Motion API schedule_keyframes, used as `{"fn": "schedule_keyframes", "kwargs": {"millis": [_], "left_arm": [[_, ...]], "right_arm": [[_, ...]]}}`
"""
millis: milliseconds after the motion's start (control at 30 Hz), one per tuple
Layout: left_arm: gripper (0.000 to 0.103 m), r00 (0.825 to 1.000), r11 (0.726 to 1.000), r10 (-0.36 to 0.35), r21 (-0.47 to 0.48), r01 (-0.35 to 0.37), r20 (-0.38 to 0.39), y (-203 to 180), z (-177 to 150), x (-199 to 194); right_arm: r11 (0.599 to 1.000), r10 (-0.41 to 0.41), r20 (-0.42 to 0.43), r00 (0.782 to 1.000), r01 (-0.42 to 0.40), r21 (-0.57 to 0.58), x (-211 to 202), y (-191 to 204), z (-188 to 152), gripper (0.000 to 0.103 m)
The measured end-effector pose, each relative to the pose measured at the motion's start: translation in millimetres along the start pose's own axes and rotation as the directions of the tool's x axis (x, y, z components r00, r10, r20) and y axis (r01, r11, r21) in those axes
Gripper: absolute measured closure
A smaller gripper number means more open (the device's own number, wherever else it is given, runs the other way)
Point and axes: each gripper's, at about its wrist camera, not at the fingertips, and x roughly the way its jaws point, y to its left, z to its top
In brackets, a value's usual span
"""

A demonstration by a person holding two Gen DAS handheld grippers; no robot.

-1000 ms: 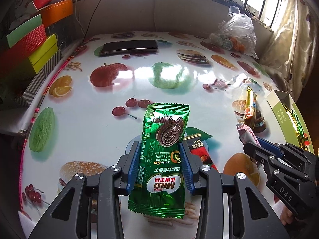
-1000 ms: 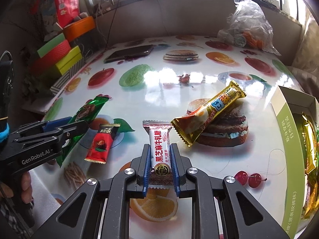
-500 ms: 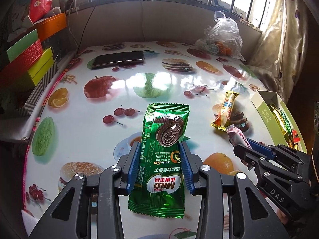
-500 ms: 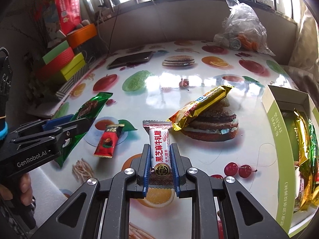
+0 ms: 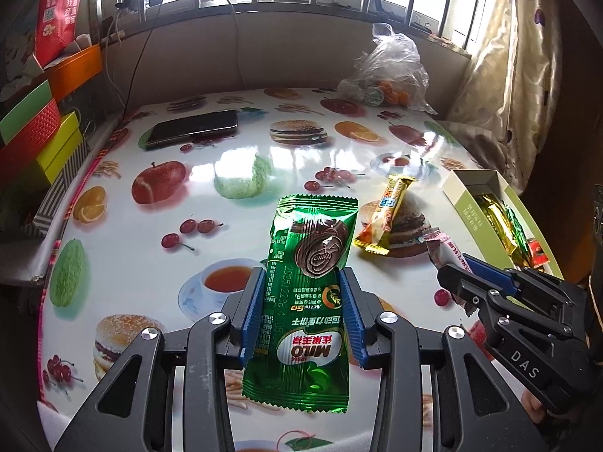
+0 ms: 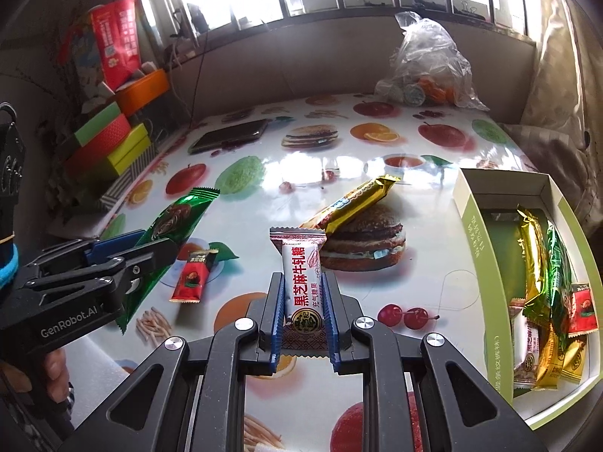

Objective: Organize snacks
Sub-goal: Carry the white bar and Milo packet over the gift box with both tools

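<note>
Over fruit-print table [image 5: 113,248], left tool [image 5: 303,312] gripping Milo packet [image 5: 305,282].

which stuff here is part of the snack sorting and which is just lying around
Part of the job:
green Milo packet in the left gripper
white candy bar in the right gripper
gold bar
small red packet
green box holding snacks

Lying about:
phone
plastic bag
stacked coloured boxes

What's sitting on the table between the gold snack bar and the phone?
Nothing real: between the gold snack bar and the phone only printed tablecloth shows, clearest in the right wrist view.
</note>
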Motion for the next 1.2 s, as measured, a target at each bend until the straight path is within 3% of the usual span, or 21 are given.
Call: {"fn": "schedule_keyframes", "kwargs": {"millis": [1200], "left_arm": [[0.063,0.984,0.976,-0.178,0.123,0.178,-0.009,-111.8,32.5,10.2]], "right_arm": [[0.972,-0.179,0.086,0.980,0.162,0.172,-73.2,-93.8,-9.9,0.085]]}}
